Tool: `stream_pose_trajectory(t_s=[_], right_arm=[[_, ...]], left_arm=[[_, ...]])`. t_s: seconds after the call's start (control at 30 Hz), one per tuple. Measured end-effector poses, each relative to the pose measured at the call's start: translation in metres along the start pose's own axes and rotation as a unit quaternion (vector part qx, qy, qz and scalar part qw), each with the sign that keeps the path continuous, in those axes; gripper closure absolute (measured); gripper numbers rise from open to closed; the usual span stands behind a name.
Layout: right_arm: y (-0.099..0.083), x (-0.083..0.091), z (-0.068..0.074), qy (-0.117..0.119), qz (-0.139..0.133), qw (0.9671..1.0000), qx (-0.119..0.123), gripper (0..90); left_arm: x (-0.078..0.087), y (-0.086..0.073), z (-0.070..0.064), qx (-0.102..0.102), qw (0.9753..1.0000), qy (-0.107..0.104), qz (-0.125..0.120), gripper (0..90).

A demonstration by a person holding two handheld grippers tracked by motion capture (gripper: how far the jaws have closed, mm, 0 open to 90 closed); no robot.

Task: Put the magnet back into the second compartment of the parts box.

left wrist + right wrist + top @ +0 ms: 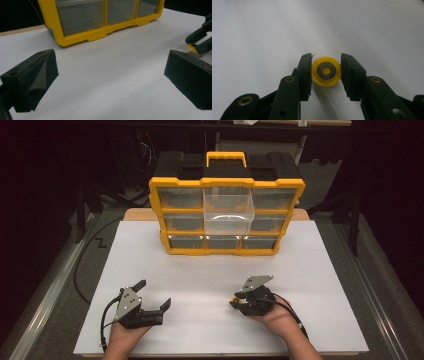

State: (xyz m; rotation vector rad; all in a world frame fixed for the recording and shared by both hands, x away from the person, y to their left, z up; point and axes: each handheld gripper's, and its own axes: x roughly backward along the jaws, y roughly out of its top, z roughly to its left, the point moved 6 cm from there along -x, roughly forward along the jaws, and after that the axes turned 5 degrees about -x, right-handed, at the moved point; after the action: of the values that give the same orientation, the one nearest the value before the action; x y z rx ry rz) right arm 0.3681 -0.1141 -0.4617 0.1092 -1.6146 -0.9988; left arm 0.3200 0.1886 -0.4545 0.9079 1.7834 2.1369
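Yellow wheel, high view: a small yellow wheel [234, 301] lies on the white table [200, 265] at the tips of the right gripper [239, 301], near the person's edge, well apart from the yellow organizer [227, 215] at the far side.
Right gripper, high view: resting low on the table in the right hand [272, 315], jaws pointing left toward the table's middle; the gap is too small to read from here.
Left gripper, high view: left gripper [154, 295] rests on the table, jaws spread wide, nothing between them; well apart from the wheel.
Organizer, high view: one clear drawer [228, 210] in the middle column stands pulled out and looks empty.
Left gripper view: both black jaws far apart over bare table; right gripper [197, 43] at the right edge with a sliver of the yellow wheel [191, 46] under its tips.
Right gripper view: yellow wheel [326, 71] lies flat, hub hole facing up, dead centre between the jaws; left jaw touching or nearly so, right jaw a sliver off. Jaws part open, not yet clamped.
Key relation: wheel sits between the right jaws, so the right hand is the nearer. Round outline, no long axis.
Judgement: closing the jaws should catch the rim; the wheel could slip forward if squeezed off centre.
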Motion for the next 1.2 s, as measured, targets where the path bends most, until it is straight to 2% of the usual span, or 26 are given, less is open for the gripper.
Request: stream_pose_trajectory(t_s=[0.2, 0.37, 0.63, 1.0, 1.1, 1.2], right_arm=[[-0.003, 0.006, -0.005, 0.002, 0.007, 0.9999, -0.012, 64.2], [-0.007, 0.015, -0.012, -0.011, 0.035, 0.9993, -0.012, 64.3], [-0.009, 0.025, -0.018, -0.001, 0.072, 0.9973, -0.015, 64.3], [-0.007, 0.042, -0.025, 0.009, 0.114, 0.9934, -0.009, 64.3], [-0.007, 0.046, -0.028, 0.012, 0.134, 0.9909, 0.005, 64.3], [-0.008, 0.047, -0.028, 0.015, 0.148, 0.9889, 0.005, 64.3]], left_arm=[[-0.001, -0.001, 0.002, 0.002, 1.0000, 0.004, 0.002, 0.2], [0.000, -0.001, 0.003, 0.007, 1.0000, 0.005, 0.002, 0.2], [0.000, 0.000, 0.002, 0.004, 1.0000, 0.006, 0.001, 0.2], [0.001, 0.000, 0.003, 0.000, 1.0000, 0.008, 0.001, 0.2], [-0.001, 0.000, 0.003, -0.004, 1.0000, 0.007, 0.003, 0.2], [-0.002, -0.001, 0.002, -0.006, 1.0000, 0.006, 0.005, 0.2]])
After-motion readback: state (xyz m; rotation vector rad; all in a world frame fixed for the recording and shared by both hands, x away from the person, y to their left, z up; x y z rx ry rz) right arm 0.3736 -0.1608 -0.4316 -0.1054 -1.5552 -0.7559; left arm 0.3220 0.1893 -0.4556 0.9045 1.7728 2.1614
